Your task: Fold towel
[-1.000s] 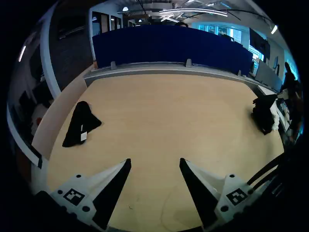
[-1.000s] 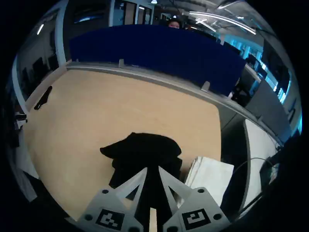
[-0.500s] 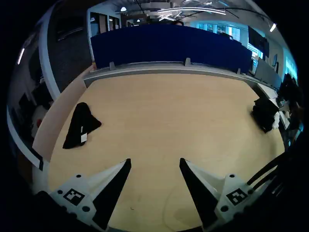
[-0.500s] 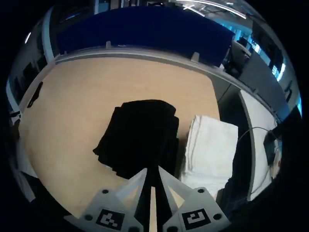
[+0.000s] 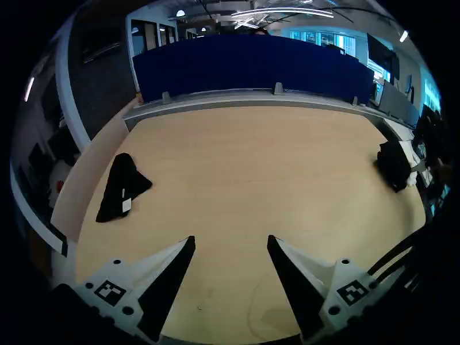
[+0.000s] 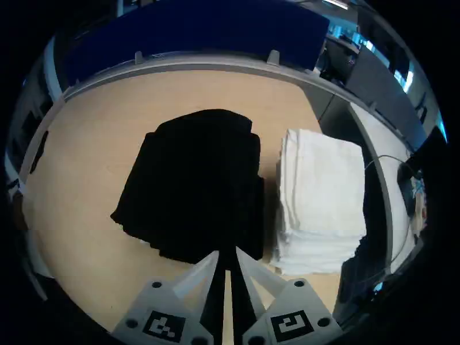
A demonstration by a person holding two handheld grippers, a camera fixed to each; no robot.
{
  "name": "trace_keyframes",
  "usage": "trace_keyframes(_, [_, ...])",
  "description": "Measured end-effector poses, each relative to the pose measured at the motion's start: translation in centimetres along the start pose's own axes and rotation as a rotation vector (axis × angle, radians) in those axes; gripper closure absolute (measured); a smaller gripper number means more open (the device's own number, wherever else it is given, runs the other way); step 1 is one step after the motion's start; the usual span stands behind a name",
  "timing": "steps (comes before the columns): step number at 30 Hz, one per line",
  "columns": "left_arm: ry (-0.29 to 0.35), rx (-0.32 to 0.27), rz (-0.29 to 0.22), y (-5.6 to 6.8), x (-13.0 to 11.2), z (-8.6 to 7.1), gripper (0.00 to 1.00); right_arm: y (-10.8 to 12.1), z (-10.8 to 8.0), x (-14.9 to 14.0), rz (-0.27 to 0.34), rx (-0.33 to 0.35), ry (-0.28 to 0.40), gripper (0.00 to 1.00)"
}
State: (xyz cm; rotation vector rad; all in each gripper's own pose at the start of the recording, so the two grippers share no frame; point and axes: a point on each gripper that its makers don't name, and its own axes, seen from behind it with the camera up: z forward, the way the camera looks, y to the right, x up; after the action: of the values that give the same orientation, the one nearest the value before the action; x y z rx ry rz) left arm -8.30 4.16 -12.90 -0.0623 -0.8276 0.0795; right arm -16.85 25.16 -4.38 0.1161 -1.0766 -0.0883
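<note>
The black towel stack [image 6: 195, 184] lies on the wooden table [image 6: 86, 172] straight ahead of your right gripper [image 6: 227, 252]. It is folded, with its layered edges showing along the near side. Just beside it on the right sits a white towel stack [image 6: 322, 195], squared up and set close to the table's edge; the two piles are so close that you cannot tell whether they touch. Your right gripper's fingers are drawn together with only a thin slit between them. Their tips overlap the near edge of the black towel stack in that view, and you cannot tell whether any cloth is nipped between them or whether they merely hang above it. Your left gripper [image 5: 230, 238] has its fingers spread wide apart, gripping nothing, over plain wood. In the left gripper view a loose black cloth [image 5: 123, 187] with a small white tag [image 5: 125, 203] lies crumpled off to the left near the table's side edge. It is well apart from the two stacks, which appear small at the far right of that view. Only open tabletop lies between your left gripper and the loose black cloth. Along the table's far edge runs a grey rail [image 5: 253, 99], and a blue partition [image 5: 247, 63] stands upright behind it.
</note>
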Motion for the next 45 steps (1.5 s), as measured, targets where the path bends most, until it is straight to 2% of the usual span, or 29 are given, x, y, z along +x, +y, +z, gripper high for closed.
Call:
trace_keyframes(9, [-0.004, 0.000, 0.011, 0.2, 0.3, 0.1, 0.07, 0.5, 1.6, -0.5, 0.052, -0.025, -0.002, 0.95])
trace_keyframes(17, [-0.004, -0.006, 0.026, 0.7, 0.8, 0.2, 0.07, 0.4, 1.8, -0.5, 0.066, -0.034, 0.013, 0.95])
trace_keyframes(20, [-0.005, -0.007, 0.027, 0.7, 0.8, 0.3, 0.07, 0.4, 1.4, -0.4, 0.065, -0.041, 0.031, 0.91])
trace_keyframes(23, [-0.006, -0.008, 0.027, 0.8, 0.9, 0.4, 0.07, 0.5, 0.7, -0.3, 0.062, -0.054, 0.054, 0.78])
trace_keyframes(27, [-0.005, -0.008, 0.028, 0.7, 1.0, 0.4, 0.07, 0.8, -0.3, -0.4, 0.060, -0.077, 0.080, 0.53])
trace_keyframes(32, [-0.005, -0.012, 0.029, 0.7, 1.0, 0.4, 0.07, 0.8, -1.3, -0.5, 0.058, -0.089, 0.106, 0.30])
trace_keyframes(36, [-0.004, -0.015, 0.029, 0.9, 1.1, 0.5, 0.07, 0.6, -1.8, 0.1, 0.059, -0.091, 0.134, 0.08])
trace_keyframes(40, [-0.004, -0.015, 0.031, 0.9, 1.1, 0.4, 0.07, 0.1, -1.9, 1.2, 0.056, -0.081, 0.158, 0.01])
trace_keyframes(45, [-0.003, -0.011, 0.026, 0.7, 1.0, 0.2, 0.07, -0.6, -1.4, 3.3, 0.042, -0.065, 0.182, 0.00])
